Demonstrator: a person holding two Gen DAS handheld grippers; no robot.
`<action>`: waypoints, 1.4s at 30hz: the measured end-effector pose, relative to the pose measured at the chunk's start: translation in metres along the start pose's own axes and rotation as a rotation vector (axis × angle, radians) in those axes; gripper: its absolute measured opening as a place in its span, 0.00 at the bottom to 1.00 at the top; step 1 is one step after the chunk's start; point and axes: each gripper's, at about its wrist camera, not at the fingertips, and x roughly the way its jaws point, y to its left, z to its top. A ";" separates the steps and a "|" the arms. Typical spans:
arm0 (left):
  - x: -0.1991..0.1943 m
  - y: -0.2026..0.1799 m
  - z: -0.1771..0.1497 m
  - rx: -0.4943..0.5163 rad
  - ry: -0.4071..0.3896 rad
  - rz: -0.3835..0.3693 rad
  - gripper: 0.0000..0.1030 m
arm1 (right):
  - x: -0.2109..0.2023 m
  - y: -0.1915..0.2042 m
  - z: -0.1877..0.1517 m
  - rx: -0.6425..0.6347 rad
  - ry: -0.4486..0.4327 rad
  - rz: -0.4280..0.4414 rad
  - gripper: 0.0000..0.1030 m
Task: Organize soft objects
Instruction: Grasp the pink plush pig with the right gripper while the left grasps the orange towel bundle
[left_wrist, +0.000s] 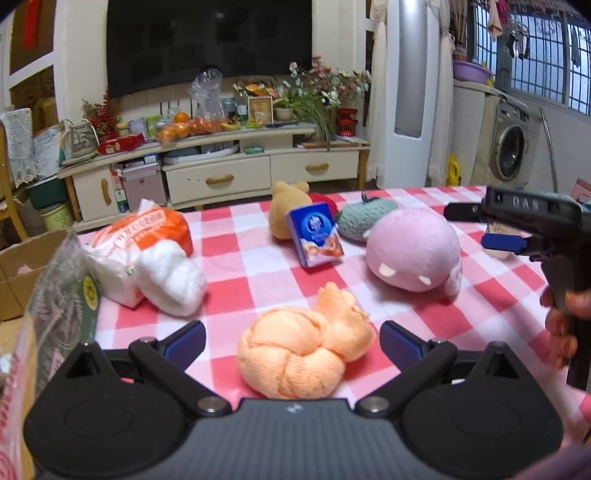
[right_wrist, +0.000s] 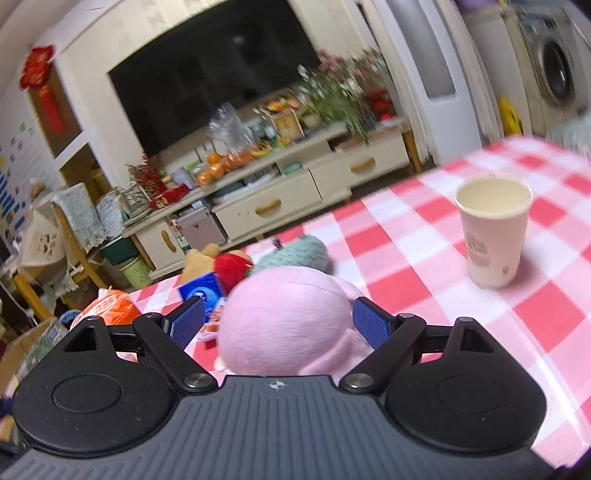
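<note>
An orange knotted cloth bundle (left_wrist: 295, 358) lies on the red-and-white checked tablecloth (left_wrist: 258, 273), between the wide-apart fingers of my open left gripper (left_wrist: 291, 339), which do not touch it. Behind it rests a pink round plush (left_wrist: 413, 251). My right gripper (left_wrist: 467, 227) hovers open just right of that plush, held by a hand (left_wrist: 561, 325). In the right wrist view the pink plush (right_wrist: 288, 321) fills the gap between the open right gripper (right_wrist: 279, 325) fingers, with space on both sides.
A blue carton (left_wrist: 317, 234), yellow plush (left_wrist: 286, 210), green knitted toy (left_wrist: 364, 218), white fluffy item (left_wrist: 173, 277) and orange-white pack (left_wrist: 136, 240) share the table. A paper cup (right_wrist: 493, 232) stands to the right, a red plush (right_wrist: 231, 267) further back. Cardboard boxes (left_wrist: 22, 266) sit at left.
</note>
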 end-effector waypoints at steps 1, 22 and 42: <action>0.002 -0.001 -0.001 0.002 0.008 -0.002 0.97 | 0.004 -0.005 0.001 0.027 0.015 0.000 1.00; 0.052 -0.004 -0.006 -0.039 0.121 0.005 0.94 | 0.062 -0.014 0.000 0.286 0.191 0.153 1.00; 0.059 0.006 -0.003 -0.128 0.130 0.018 0.72 | 0.066 -0.016 -0.003 0.271 0.225 0.256 1.00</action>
